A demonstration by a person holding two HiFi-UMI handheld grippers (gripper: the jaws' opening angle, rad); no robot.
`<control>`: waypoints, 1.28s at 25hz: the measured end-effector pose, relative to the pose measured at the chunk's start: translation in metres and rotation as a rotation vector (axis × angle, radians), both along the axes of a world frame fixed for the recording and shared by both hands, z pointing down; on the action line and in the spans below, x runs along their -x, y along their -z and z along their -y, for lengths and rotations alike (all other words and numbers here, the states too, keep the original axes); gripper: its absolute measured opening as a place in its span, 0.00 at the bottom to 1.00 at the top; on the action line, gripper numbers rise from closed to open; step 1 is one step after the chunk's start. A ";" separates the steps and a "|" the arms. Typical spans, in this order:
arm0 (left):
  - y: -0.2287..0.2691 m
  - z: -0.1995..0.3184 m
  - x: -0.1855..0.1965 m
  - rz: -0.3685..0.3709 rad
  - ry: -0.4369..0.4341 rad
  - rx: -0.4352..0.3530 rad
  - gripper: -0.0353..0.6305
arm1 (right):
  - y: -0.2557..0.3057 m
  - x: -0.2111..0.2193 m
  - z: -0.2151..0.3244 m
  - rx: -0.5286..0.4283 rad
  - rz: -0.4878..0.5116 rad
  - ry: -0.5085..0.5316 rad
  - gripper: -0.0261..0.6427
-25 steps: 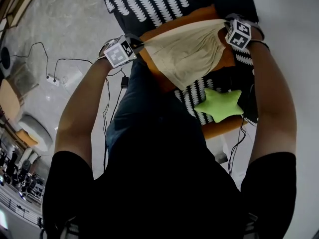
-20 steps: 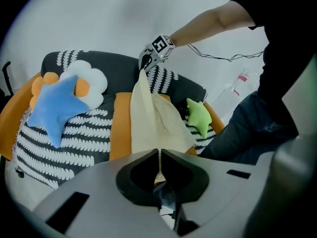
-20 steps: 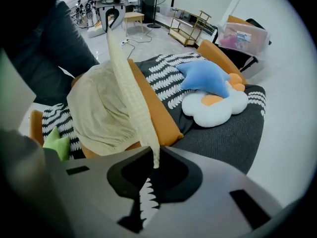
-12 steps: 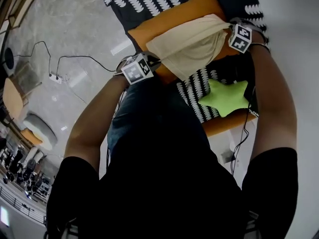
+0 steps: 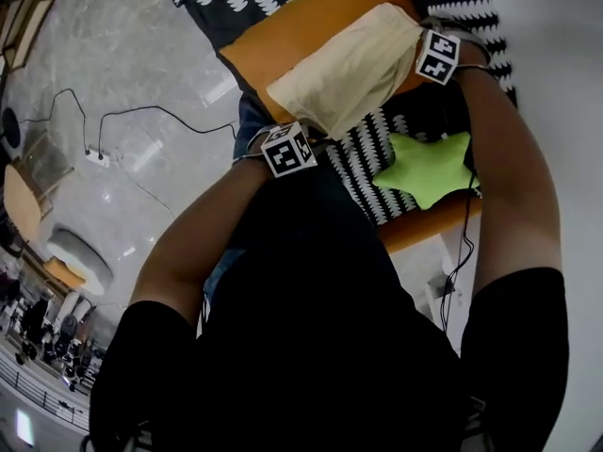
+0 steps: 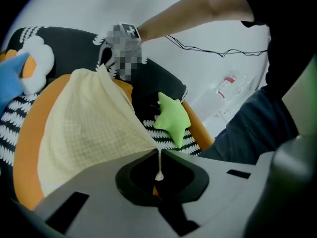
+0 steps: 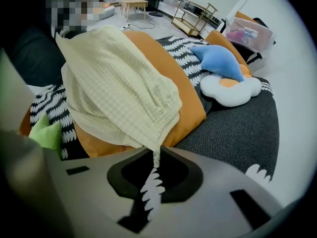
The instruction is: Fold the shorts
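The left gripper (image 6: 158, 152) has its jaws pinched together on one corner of the pale yellow checked shorts (image 5: 347, 64), with a thin cord of the fabric hanging down between them; the right gripper (image 7: 155, 153) is likewise clamped tight, on the gathered waistband edge. The shorts stretch between the two grippers, spread over the near edge of the orange cushion (image 5: 283, 31), the left-held corner at that cushion's near corner and the right-held end by its right-hand edge. The cushion sits on a black-and-white patterned cover (image 5: 372, 168); a green star cushion (image 5: 429, 168) lies on the same cover toward its near edge, just beside the person's right forearm. A blue cushion (image 7: 220, 61) touches a white cloud cushion (image 7: 230, 90) farther back on the cover.
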State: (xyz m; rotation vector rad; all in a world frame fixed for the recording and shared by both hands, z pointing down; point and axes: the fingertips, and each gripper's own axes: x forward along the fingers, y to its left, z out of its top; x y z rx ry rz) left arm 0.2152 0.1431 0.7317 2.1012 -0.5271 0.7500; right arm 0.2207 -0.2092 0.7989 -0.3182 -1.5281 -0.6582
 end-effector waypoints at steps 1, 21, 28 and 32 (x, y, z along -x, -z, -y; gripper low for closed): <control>-0.007 -0.002 -0.007 0.009 -0.017 0.006 0.09 | -0.005 -0.001 -0.003 0.003 0.004 -0.002 0.09; -0.052 -0.005 -0.068 -0.042 -0.095 0.164 0.42 | -0.016 -0.057 -0.009 0.089 0.089 -0.484 0.34; -0.007 -0.005 -0.053 -0.115 -0.138 0.187 0.45 | 0.020 -0.087 -0.015 0.163 0.204 -0.809 0.36; 0.015 0.025 -0.032 -0.159 -0.133 0.169 0.46 | 0.040 -0.083 -0.008 0.178 0.332 -0.945 0.36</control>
